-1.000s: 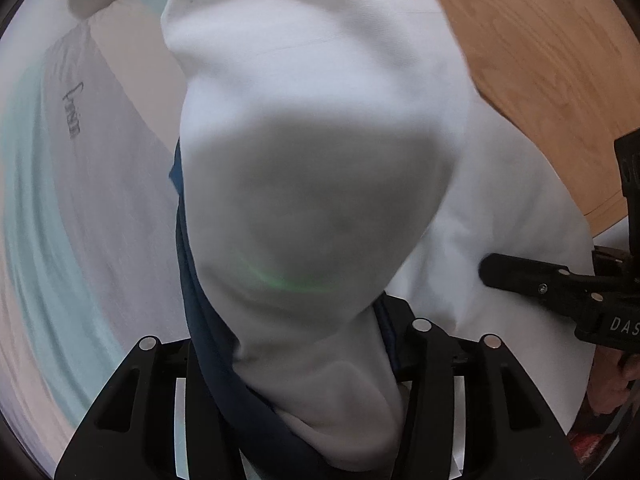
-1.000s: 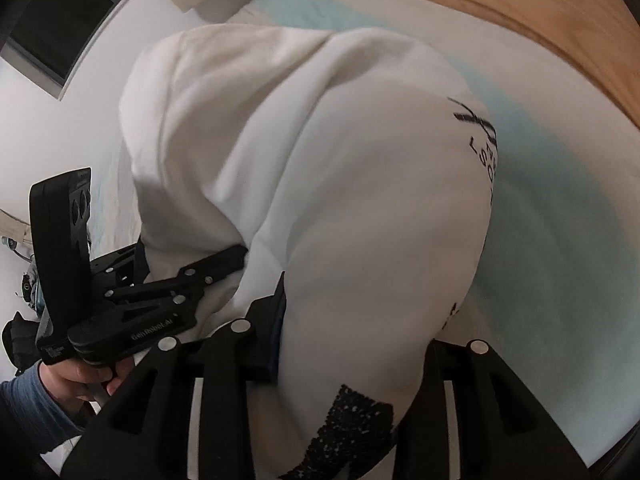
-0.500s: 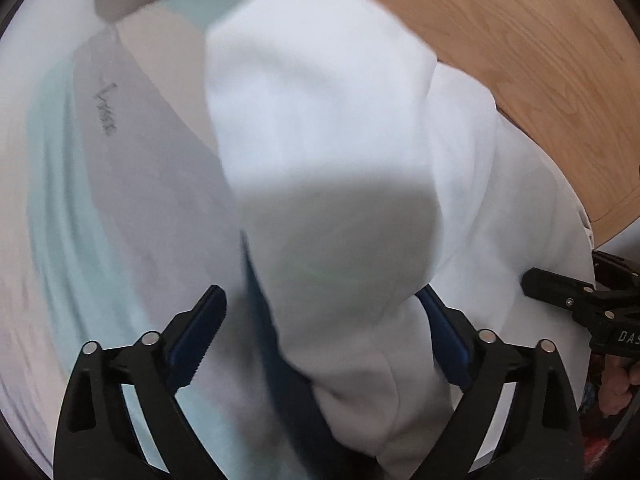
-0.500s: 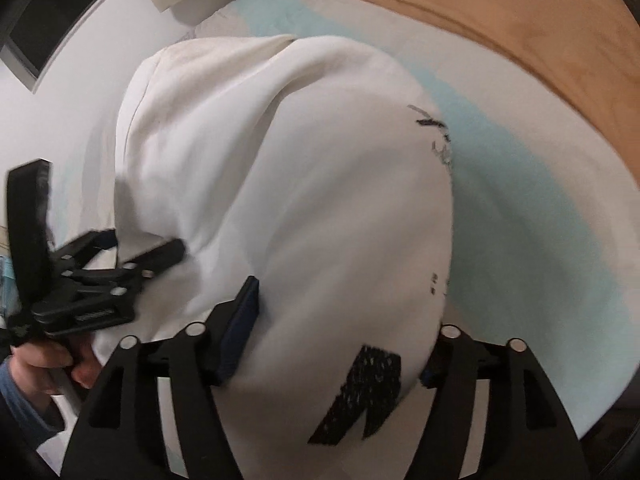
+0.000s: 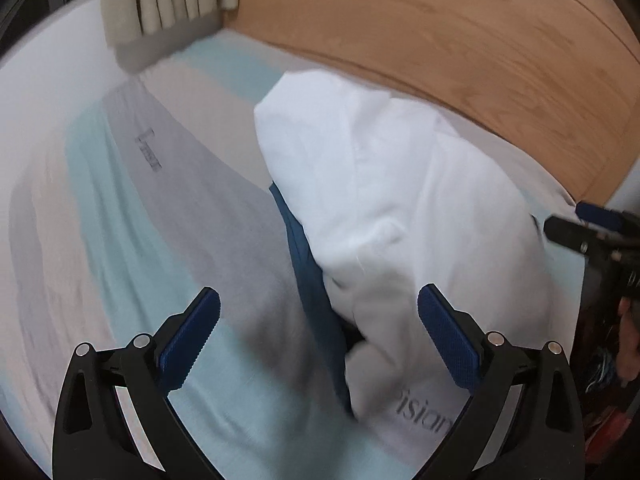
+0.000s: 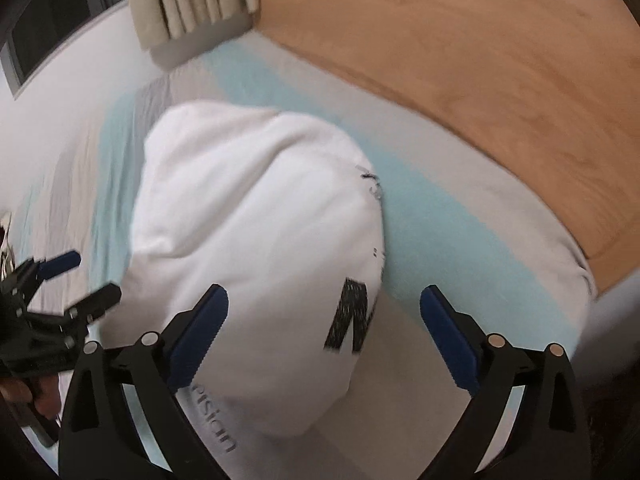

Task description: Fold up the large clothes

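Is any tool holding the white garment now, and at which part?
Nothing is held. The left tool and the right tool are opening, pads clear of the white garment lying on the bed.

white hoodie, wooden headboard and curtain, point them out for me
white hoodie (image 6: pixel 248 216): right wrist view, middle of its folded top.
wooden headboard (image 5: pixel 460 40): left wrist view, bare wood panel.
curtain (image 6: pixel 192 0): right wrist view, its pleated lower part.

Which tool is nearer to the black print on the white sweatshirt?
Right. The right tool, jaws opening, hangs above the black print, framing it without touching. The left tool, also opening and gripping nothing, is off the sweatshirt's other side.
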Available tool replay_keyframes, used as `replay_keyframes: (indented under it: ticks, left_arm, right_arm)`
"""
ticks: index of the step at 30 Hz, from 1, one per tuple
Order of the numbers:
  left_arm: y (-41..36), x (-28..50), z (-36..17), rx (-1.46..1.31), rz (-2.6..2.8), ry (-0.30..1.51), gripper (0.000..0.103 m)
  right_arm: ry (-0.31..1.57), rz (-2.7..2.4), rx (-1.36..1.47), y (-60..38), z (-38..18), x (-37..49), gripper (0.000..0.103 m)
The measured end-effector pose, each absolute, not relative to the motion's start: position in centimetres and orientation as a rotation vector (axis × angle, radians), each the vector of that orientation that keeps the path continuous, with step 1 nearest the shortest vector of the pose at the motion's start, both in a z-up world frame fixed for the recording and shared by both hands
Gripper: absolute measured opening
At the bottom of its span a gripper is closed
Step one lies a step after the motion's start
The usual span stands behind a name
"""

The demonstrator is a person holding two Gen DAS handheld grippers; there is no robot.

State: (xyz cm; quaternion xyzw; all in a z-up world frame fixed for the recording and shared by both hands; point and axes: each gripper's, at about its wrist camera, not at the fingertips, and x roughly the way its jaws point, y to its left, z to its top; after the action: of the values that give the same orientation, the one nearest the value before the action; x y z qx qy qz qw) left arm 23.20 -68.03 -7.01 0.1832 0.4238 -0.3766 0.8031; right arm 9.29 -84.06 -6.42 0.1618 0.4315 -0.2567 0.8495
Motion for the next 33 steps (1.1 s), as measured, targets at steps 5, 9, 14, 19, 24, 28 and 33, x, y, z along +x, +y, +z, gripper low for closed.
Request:
replay_keyframes:
  ticks: [5,9,14,19,24,28,33]
  left_arm:
    - [-63.3,19.1,-3.9,0.353,-0.834,0.834,0.097]
    - [-58.0,16.0,-1.1,0.328,-0.843,0.773,0.097]
    - [-50.5,11.3,1.2,0.313,-0.823,0.737,0.097]
    - [-45.8,7.5,1.7,0.301,-0.858,0.742,0.097]
    - [-44.4,5.4,1.4,0.286,-0.865,0.734,0.097]
    - [-44.2,4.2,0.1,0.283,-0.843,0.731,0.097]
    - [-43.9,3.1,-1.2,0.271,-0.829,0.736,0.097]
  right_arm:
    - [0.834,-0.6,0.325,-79.1,-2.8,7.6,0.095]
    - [0.783,-0.64,0.31,-73.3,-0.5,3.1,0.096]
    - [0.778,-0.677,0.317,-66.5,0.6,-1.2,0.096]
    - [0.755,-0.767,0.282,-60.7,2.3,-5.6,0.096]
    - [0.707,-0.84,0.242,-57.6,2.6,-8.4,0.096]
    - [0.685,-0.868,0.213,-56.9,1.5,-9.9,0.096]
    - [0.656,-0.875,0.222,-56.7,0.6,-11.6,0.096]
